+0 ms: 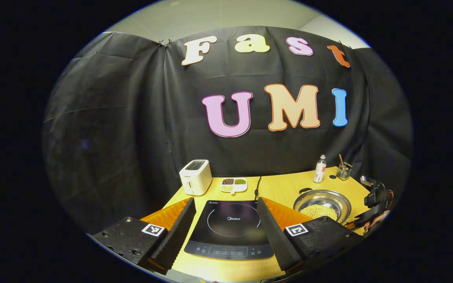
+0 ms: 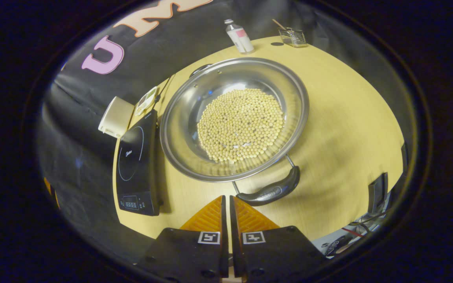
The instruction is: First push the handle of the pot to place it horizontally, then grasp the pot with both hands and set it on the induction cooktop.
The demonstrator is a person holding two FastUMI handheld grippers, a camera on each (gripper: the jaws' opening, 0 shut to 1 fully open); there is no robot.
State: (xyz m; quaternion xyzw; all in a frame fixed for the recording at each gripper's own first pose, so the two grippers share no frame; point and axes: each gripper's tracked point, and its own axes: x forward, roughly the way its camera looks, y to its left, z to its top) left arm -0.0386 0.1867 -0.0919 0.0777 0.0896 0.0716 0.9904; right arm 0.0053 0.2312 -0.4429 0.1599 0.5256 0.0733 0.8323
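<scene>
Pot (image 2: 234,118), holding pale beans (image 2: 240,124), sat on the table (image 2: 348,129) just right of the induction cooktop (image 2: 138,165). Right gripper (image 2: 226,204), fingers together, hovered by the pot's near handle (image 2: 269,190). Left gripper (image 1: 226,224) gaped wide above the cooktop.

Left gripper (image 1: 226,220) fingers (image 1: 179,232) spread above the induction cooktop (image 1: 230,230).

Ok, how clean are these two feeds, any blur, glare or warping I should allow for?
Left gripper view: sharp, evenly lit; fisheye bends the table edge, and the induction cooktop shows a soft sheen. Right gripper view: dimmer and slightly soft, the pot rim smeared along its near edge, bright reflections on its inner wall; the handle throws a soft shadow on the table.
</scene>
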